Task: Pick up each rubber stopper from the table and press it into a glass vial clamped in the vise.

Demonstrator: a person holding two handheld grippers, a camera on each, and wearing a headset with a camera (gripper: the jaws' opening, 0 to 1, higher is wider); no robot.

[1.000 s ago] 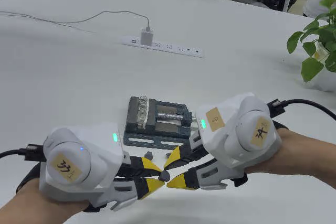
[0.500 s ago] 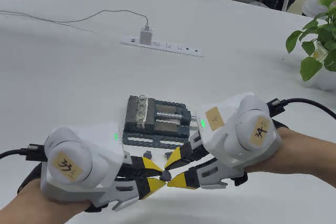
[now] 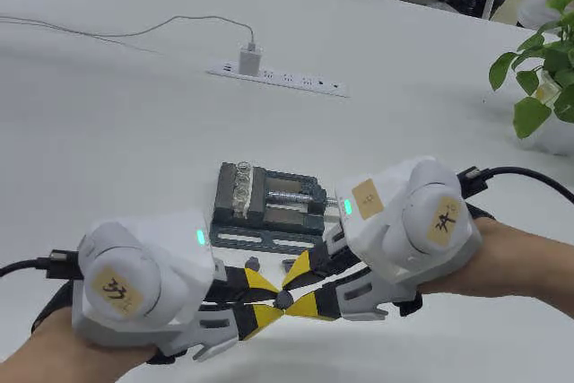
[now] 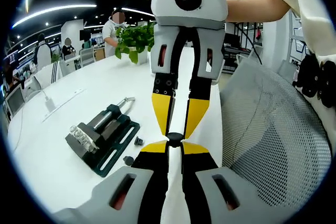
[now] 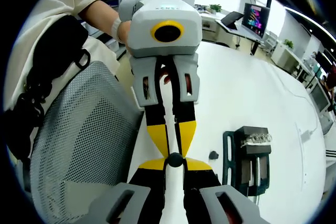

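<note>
Spreading across the head view, the white tabletop [image 3: 108, 132] carries everything. Nearest the person, the left tool [image 3: 274, 302] reaches in from the near left and the right tool [image 3: 293, 295] from the near right, their yellow-and-black jaws meeting tip to tip. Both look clenched on the same small dark rubber stopper [image 3: 283, 299], which sits exactly where the tips meet. I cannot tell which tool bears the grip, since the tips crowd together in both gripper views as well.

At the far right edge stands a leafy potted plant [image 3: 543, 69]. Far back, a white power strip [image 3: 287, 80] lies with a charger [image 3: 250, 62] plugged in and a cable trailing left.

In the middle, just beyond the tools, sits the dark vise [image 3: 278, 214], its screw pointing right. A row of clear glass vials [image 3: 242, 187] stands upright, clamped at its left end. Between the vise and the tools a loose stopper [image 3: 254, 265] rests on the tabletop, with what seems a second loose stopper [image 3: 288, 265] just right of it.
</note>
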